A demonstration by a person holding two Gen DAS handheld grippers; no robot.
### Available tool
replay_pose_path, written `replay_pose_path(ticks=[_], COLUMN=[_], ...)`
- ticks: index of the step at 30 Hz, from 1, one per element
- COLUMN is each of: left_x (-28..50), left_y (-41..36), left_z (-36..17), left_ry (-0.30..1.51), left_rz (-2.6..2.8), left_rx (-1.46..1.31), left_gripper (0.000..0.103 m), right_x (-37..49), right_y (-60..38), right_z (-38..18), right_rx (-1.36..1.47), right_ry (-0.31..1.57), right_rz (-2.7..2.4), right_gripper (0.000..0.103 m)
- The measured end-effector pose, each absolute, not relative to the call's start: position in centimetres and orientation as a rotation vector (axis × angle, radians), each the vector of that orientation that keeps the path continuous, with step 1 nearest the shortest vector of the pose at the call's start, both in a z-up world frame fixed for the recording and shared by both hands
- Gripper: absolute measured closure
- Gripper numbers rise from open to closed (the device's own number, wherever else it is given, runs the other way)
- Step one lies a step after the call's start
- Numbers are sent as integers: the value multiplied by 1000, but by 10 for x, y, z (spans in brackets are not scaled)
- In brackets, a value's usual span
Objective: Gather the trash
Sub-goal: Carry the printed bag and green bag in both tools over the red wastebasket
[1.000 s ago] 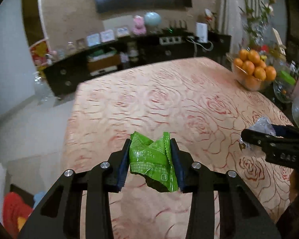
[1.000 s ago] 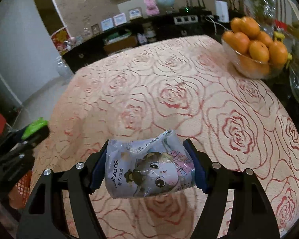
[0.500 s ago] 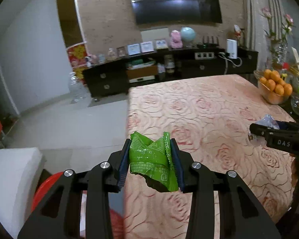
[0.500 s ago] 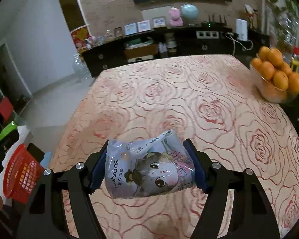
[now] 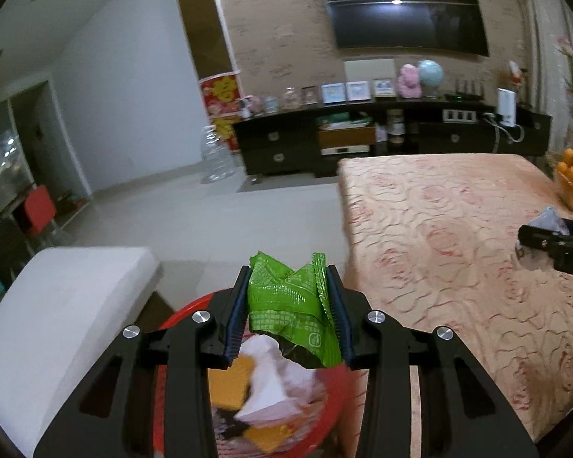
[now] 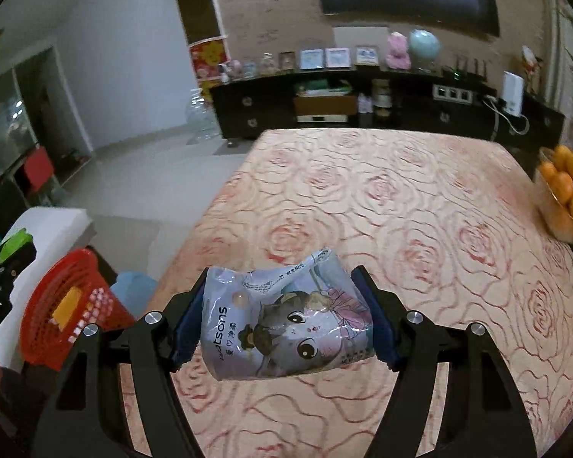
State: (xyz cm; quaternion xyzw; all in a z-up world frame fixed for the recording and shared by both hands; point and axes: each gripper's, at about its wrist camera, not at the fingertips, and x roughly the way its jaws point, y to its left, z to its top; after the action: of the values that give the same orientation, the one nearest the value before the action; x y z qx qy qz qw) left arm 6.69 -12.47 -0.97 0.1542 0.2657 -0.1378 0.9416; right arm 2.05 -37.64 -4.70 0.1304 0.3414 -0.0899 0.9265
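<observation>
My left gripper [image 5: 288, 305] is shut on a crumpled green wrapper [image 5: 286, 305] and holds it above a red basket [image 5: 317, 431] beside the table. The basket holds white and orange scraps. My right gripper [image 6: 282, 316] is shut on a pale tissue pack wrapper with a cartoon cat [image 6: 286, 320], held above the rose-patterned tablecloth [image 6: 401, 198]. The red basket also shows in the right wrist view [image 6: 68, 313] at the lower left, with the left gripper [image 6: 7, 255] and its green wrapper above it. The right gripper shows at the right edge of the left wrist view [image 5: 554, 240].
A glass bowl of oranges [image 6: 565, 191] stands at the table's right edge. A white cushioned seat [image 5: 65, 305] is left of the basket. A dark sideboard [image 5: 382, 141] with frames and a TV lies beyond the table. A light blue object [image 6: 133, 290] lies by the basket.
My left gripper has swung left off the table and now hangs over the red basket, still holding the green wrapper. My right gripper has drawn back toward the table's near left edge with its wrapper.
</observation>
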Motion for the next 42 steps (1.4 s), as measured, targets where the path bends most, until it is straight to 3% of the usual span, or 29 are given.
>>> replay_pose_path(ticks=[16,42], left_x=[86,101], left_y=[-41,9], left_z=[-21,-32], left_ry=[584,646], left_rz=[-133,-82], left_rx=[236,122], left_gripper=[66,66], right_x=[67,107], right_y=[-280,-170], right_z=[-36,-29], right_rx=[193,99], right_ry=[713,717], right_rz=[12,266], right_gripper=[34,34])
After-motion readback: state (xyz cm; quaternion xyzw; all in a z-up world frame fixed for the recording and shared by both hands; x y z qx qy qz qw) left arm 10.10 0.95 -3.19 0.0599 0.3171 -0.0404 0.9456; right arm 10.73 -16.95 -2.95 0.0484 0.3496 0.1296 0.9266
